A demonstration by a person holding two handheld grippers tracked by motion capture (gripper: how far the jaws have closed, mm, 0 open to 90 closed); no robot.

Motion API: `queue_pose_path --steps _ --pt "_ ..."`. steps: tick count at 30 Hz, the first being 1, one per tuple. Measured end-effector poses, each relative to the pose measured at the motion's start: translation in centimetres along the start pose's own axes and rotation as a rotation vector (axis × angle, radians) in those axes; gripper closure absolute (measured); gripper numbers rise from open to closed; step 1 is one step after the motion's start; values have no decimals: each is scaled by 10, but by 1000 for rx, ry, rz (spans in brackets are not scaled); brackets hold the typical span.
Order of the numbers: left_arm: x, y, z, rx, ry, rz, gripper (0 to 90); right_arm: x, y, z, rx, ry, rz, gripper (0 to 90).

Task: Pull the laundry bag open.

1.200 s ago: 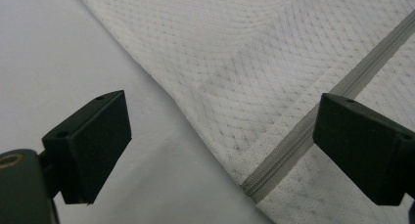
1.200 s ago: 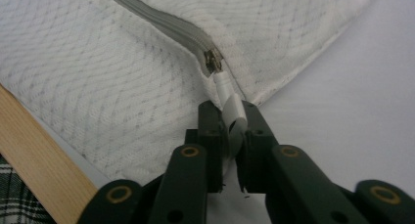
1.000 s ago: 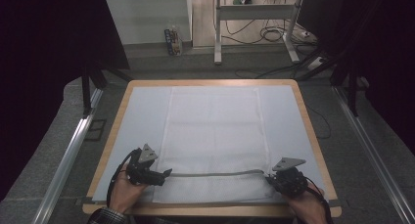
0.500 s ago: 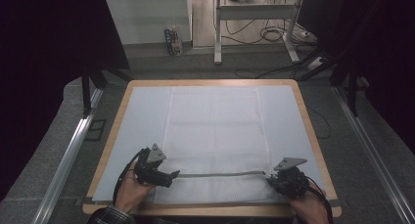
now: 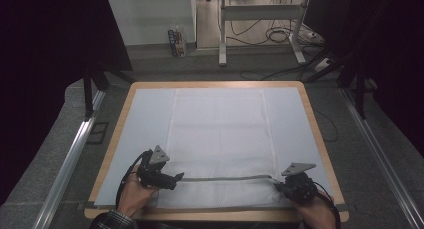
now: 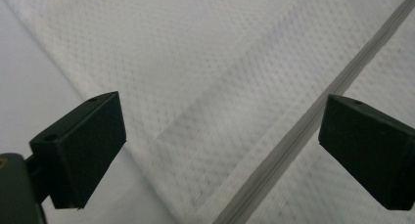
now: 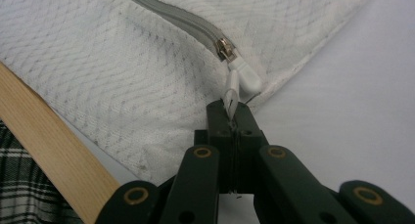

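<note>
Zipper (image 5: pixel 227 178) runs as a grey line across the white cover (image 5: pixel 220 134), parallel to the table's near edge and just inside it. Its long axis goes left–right, between the two grippers.

Slider (image 7: pixel 225 50) sits at the right end of the zipper, near the cover's near-right corner. White pull tab (image 7: pixel 240 82) hangs off it toward the right gripper (image 7: pixel 231 117).

Right gripper: jaws closed on the pull tab, tab pinched edge-on between the tips. In the high view it sits at the near-right corner of the table (image 5: pixel 320 134), touching the zipper's right end.

Left gripper (image 5: pixel 178 177): jaws wide apart, holding nothing. In its own view the zipper tape passes diagonally between the jaws, closer to the right-hand one, with mesh fabric under both. It is not clamped on anything yet; whether the tips touch the cloth cannot be told.

Judgement: the slider can only travel along the zipper line, so from the right gripper the pull direction is straight left, toward the left gripper. The right hand is on the slider; the left is at the far end, well placed to pin the cover so it doesn't drag. Risk: cloth bunches if the left doesn't clamp.
</note>
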State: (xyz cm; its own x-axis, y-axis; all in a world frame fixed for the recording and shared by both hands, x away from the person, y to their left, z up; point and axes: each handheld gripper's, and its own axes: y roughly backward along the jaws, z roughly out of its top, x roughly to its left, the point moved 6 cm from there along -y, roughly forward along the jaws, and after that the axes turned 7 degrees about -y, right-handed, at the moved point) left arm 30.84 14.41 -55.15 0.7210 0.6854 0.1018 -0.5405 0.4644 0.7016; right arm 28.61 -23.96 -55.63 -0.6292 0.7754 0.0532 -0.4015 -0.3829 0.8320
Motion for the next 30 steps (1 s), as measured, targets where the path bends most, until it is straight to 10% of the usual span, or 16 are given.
queue_pose_path --steps 16,19,30 --pt "-48 -54 97 -55 -111 -192 55 2 14 9 -120 94 -19 887" --pt "-69 -78 125 -51 -195 -215 40 1 15 9 -135 80 -4 886" --pt "-121 -121 179 -62 -301 -294 28 1 19 11 -164 92 -1 886"
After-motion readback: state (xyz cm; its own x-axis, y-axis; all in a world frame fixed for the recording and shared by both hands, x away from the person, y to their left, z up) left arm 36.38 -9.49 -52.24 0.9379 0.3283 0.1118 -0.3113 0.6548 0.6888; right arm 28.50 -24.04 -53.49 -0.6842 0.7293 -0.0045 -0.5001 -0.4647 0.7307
